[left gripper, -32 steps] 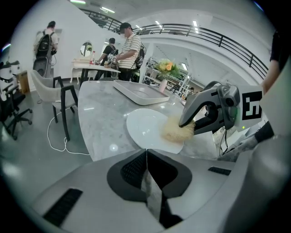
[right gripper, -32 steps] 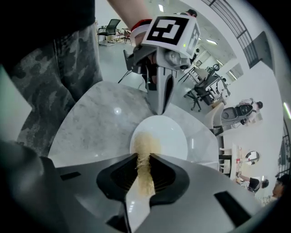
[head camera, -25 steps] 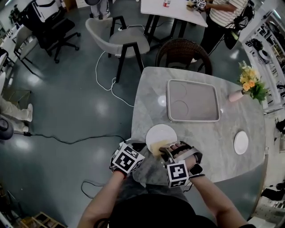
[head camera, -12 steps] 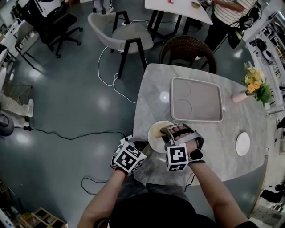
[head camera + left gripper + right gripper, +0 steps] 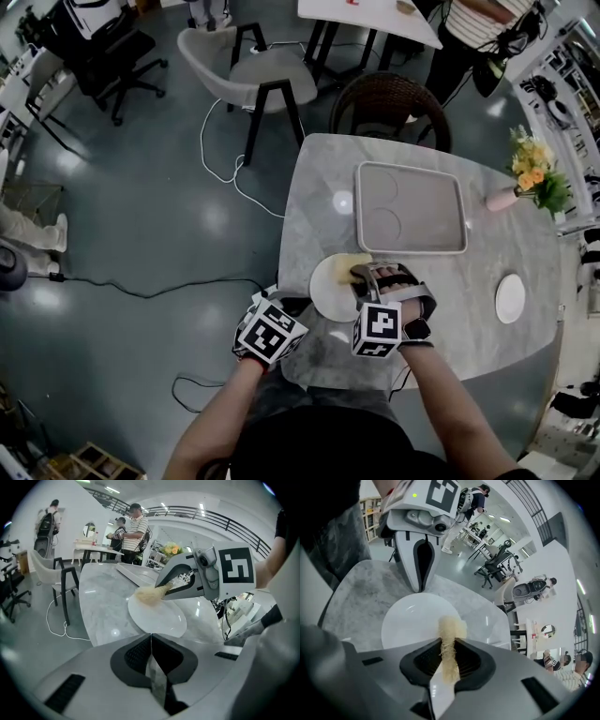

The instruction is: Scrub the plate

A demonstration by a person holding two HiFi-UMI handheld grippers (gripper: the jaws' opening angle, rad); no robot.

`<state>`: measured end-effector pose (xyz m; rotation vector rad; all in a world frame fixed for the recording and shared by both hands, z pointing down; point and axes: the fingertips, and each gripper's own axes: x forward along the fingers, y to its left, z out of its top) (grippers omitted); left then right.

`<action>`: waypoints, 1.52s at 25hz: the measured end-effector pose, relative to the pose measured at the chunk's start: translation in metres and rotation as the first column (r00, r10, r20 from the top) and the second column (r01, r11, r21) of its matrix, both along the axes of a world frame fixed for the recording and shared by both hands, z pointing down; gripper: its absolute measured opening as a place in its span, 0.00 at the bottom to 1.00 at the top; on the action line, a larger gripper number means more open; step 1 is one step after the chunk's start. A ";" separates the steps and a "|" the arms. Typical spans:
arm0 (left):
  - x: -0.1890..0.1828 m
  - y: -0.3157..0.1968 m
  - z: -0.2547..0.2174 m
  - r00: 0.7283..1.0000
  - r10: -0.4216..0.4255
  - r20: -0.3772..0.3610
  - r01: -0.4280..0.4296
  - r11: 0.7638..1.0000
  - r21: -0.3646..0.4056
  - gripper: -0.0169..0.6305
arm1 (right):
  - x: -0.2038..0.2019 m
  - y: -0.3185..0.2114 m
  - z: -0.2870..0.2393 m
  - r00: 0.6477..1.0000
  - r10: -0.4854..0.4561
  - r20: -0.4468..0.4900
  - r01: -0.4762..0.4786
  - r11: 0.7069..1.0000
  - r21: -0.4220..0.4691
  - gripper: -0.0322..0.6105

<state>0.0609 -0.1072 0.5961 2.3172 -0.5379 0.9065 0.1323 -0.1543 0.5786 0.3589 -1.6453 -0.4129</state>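
— Where did the round white ceramic plate [image 5: 328, 292] lie?
— On the grey marble bench [image 5: 309, 216], ahead of your right gripper [image 5: 447, 644], which clamped the pale yellow fibrous scrubber [image 5: 450, 629] at its far-right rim. Your left gripper [image 5: 151, 637], shut and empty, sat beside it.

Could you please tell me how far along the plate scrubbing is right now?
Done: the right tool is clamped on the yellow scrubber. In hand: the scrubber rests on the white plate, at one edge; the left tool is shut, empty, by the plate's rim. Left: unclear, no dirt visible to judge.
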 end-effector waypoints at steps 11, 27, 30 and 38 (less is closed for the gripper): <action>0.001 0.010 0.002 0.999 0.041 0.004 -0.041 0.999 -0.005 0.05 | 0.021 0.051 0.005 0.998 0.068 0.005 -0.067 0.995 -0.068 0.17; 0.009 0.038 0.001 0.992 0.125 0.004 -0.125 0.992 -0.011 0.05 | -0.014 0.109 -0.010 0.975 0.177 0.137 -0.148 0.969 -0.198 0.17; 0.008 0.043 0.000 0.991 0.136 0.009 -0.136 0.991 -0.011 0.05 | -0.016 0.112 -0.015 0.953 0.233 0.192 -0.192 0.959 -0.210 0.17; 0.011 0.037 -0.020 0.996 0.080 -0.035 -0.076 0.993 0.092 0.05 | -0.015 0.101 -0.045 0.701 0.490 0.518 -0.402 0.871 -0.281 0.17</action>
